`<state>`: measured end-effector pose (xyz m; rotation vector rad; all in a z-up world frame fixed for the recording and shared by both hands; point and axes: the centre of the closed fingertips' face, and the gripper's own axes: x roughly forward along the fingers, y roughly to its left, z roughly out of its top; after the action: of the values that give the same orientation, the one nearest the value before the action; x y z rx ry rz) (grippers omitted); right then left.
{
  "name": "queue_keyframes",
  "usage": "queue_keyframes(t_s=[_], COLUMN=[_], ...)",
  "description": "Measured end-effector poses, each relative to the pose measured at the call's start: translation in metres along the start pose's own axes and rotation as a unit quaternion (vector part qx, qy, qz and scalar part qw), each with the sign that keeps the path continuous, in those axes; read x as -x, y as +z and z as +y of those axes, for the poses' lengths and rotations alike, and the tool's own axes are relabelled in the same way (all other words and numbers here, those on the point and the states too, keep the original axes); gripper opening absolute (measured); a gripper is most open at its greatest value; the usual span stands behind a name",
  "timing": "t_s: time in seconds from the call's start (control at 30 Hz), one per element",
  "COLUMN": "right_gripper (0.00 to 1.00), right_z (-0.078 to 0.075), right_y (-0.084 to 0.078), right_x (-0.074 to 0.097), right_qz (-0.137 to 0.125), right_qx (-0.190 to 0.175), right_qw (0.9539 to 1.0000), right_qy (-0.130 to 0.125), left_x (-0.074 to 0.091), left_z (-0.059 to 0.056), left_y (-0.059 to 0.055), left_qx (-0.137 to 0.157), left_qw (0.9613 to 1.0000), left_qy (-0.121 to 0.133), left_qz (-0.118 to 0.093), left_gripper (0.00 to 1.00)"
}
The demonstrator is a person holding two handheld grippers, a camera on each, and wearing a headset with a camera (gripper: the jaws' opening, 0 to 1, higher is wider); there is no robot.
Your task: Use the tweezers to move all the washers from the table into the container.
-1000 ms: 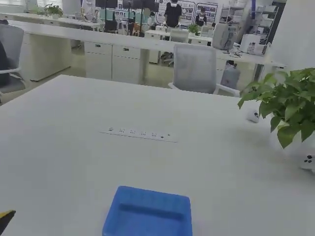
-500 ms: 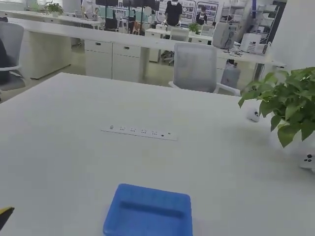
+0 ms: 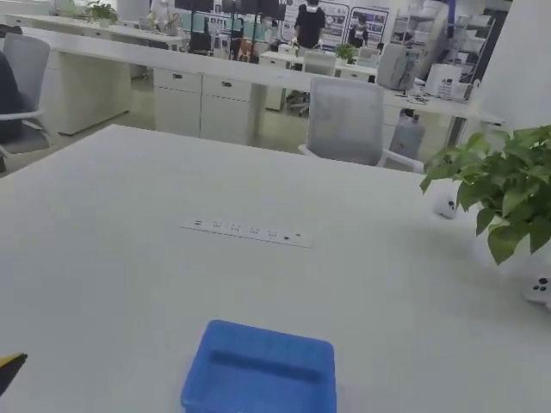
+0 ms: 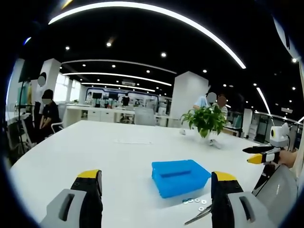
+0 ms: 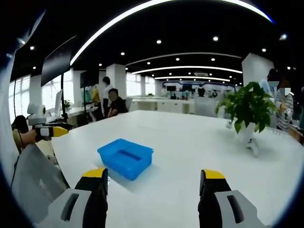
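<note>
The blue container (image 3: 258, 366) sits on the white table (image 3: 103, 258) near its front edge, and nothing shows inside it. In the left gripper view several small washers (image 4: 195, 201) lie on the table just in front of the container (image 4: 179, 176), with metal tweezers (image 4: 199, 216) beside them. My left gripper (image 4: 156, 175) is open and holds nothing. My right gripper (image 5: 153, 173) is also open and bare, with the container (image 5: 126, 157) ahead of it to the left. A gripper's yellow-and-black tip (image 3: 9, 370) pokes in at the lower left of the head view.
A white power strip (image 3: 247, 231) lies mid-table. A potted plant (image 3: 508, 198) stands at the right edge, with small white devices (image 3: 445, 205) near it. Grey chairs (image 3: 344, 120) and desks stand beyond, and people are in the background. The other gripper (image 4: 261, 154) hangs at the right.
</note>
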<state>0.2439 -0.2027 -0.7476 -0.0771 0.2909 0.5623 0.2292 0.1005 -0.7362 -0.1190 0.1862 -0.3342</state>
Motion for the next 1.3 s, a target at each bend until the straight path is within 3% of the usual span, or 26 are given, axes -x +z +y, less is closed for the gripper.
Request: queue_keyframes(t_s=[0.77, 0.83, 0.9, 1.0, 1.1, 1.13, 1.17, 1.23, 1.3], right_gripper=[0.8, 0.8, 0.79, 0.79, 0.75, 0.73, 0.7, 0.65, 0.62], right_z=[-0.002, -0.003, -0.003, -0.002, 0.003, 0.007, 0.008, 0.013, 0.019], right_y=[0.005, 0.006, 0.005, 0.004, 0.003, 0.002, 0.003, 0.003, 0.001], right_x=[0.002, 0.002, 0.003, 0.003, 0.003, 0.002, 0.001, -0.002, -0.006], right_qz=[-0.011, -0.01, -0.002, 0.014, 0.032, 0.044, 0.044, 0.057, 0.069], right_qx=[-0.008, -0.011, -0.013, -0.012, -0.016, -0.021, -0.021, -0.015, -0.006], right_qw=[0.9999, 0.9999, 0.9999, 0.9998, 0.9989, 0.9979, 0.9976, 0.996, 0.9939], right_qy=[-0.001, -0.001, -0.001, 0.004, 0.029, 0.043, 0.048, 0.066, 0.086], left_x=[-0.001, -0.001, -0.001, 0.0, -0.001, 0.0, 0.0, -0.001, -0.002], left_z=[-0.003, -0.004, -0.008, -0.021, -0.031, -0.036, -0.039, -0.05, -0.057], left_y=[-0.004, -0.006, -0.015, -0.033, -0.041, -0.046, -0.048, -0.049, -0.054], left_qx=[-0.003, -0.003, -0.016, -0.022, -0.047, -0.053, -0.054, -0.063, -0.067], left_qw=[0.9999, 0.9997, 0.9982, 0.992, 0.9845, 0.9789, 0.9757, 0.9652, 0.9531], left_qy=[-0.008, -0.011, -0.028, -0.067, -0.103, -0.122, -0.132, -0.173, -0.206], left_qz=[0.014, 0.021, 0.051, 0.104, 0.134, 0.156, 0.167, 0.185, 0.211], left_gripper=[0.98, 0.98, 0.95, 0.85, 0.79, 0.77, 0.74, 0.66, 0.61])
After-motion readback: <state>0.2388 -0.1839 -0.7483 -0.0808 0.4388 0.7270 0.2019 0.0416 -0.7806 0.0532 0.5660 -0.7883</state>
